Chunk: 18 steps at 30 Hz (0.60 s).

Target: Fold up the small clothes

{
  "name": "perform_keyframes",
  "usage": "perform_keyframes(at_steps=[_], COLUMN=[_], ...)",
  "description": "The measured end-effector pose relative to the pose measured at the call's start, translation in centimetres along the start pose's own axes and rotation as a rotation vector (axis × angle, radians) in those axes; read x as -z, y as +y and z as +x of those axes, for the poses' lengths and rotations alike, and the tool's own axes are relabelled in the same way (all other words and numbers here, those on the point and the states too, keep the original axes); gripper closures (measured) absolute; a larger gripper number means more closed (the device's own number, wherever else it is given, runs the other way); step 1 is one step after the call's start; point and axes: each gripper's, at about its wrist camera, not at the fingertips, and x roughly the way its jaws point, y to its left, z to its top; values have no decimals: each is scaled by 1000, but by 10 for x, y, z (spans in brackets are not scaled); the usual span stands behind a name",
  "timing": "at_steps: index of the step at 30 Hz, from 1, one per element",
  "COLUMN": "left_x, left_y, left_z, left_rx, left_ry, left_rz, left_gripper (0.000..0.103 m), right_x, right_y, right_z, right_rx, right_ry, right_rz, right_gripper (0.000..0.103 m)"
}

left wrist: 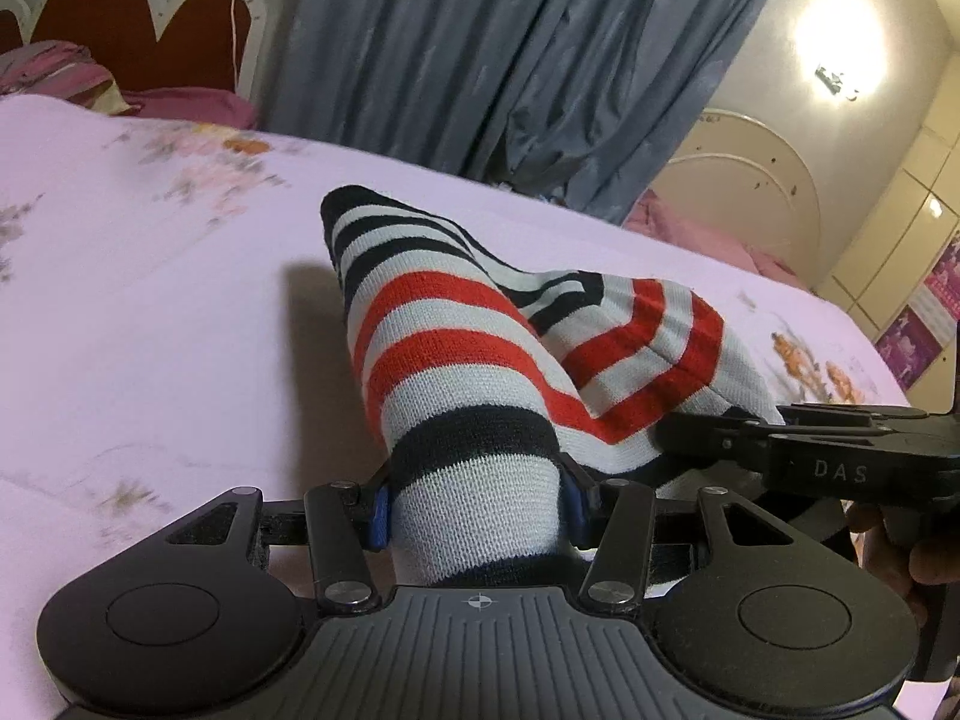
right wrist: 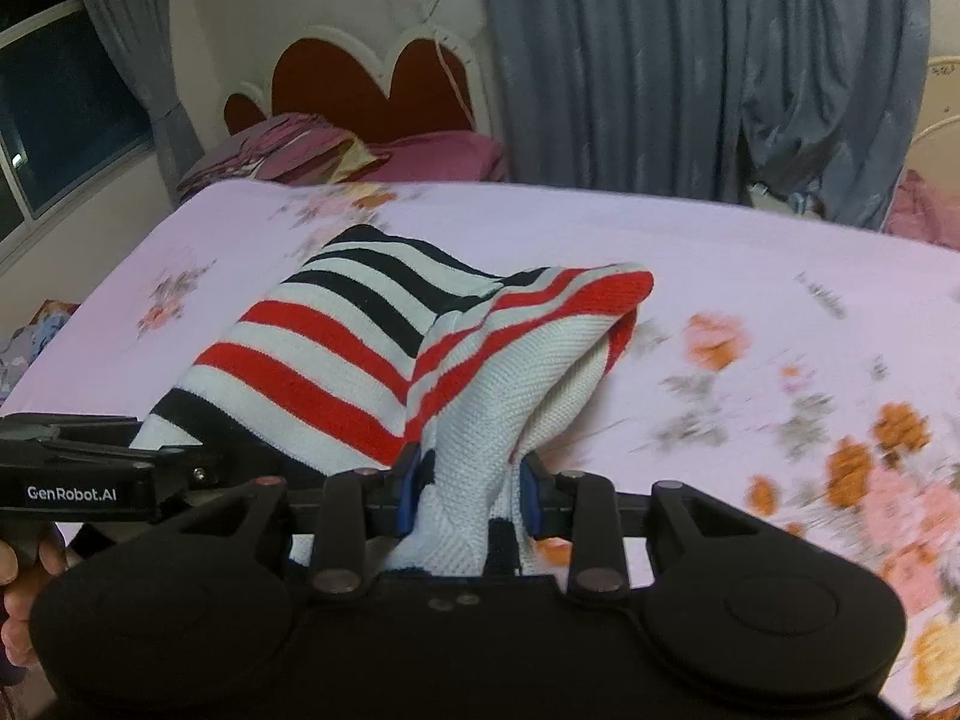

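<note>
Striped knit garment (left wrist: pixel 480 360) first: red, black and white bands, bunched, its near end held up off the floral bedsheet (left wrist: pixel 150 276). At the bottom centre of the left wrist view our left gripper (left wrist: pixel 477 507) is clenched on a thick roll of its white-and-black hem; at the bottom centre of the right wrist view our right gripper (right wrist: pixel 468 495) is clamped on a gathered white edge. The two grips sit side by side, close together. From both, the cloth runs straight ahead, long axis away from us, far end peaking mid-frame toward the heart-shaped headboard (right wrist: pixel 372 84). We judge neither hand nearer; the next move likely turns on spreading these two held corners apart.
</note>
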Motion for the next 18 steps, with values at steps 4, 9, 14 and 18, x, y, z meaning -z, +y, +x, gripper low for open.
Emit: perform_keyframes(at_steps=[4,9,14,18], left_x=[12,34,35,24], left_y=[25,41,41,47], left_z=[13,32,33,11], left_rx=[17,67,80,53], left_ry=[42,80,84,42], left_rz=[-37,-105,-100,-18], left_gripper=[51,43,35,29], right_x=[12,38,35,28], right_y=[5,-13,-13,-18], right_z=[20,48,47,33], right_rx=[-9,20,15,43], right_ry=[37,101,102,72], right_rz=[41,130,142,161], right_gripper=[72,71,70,52])
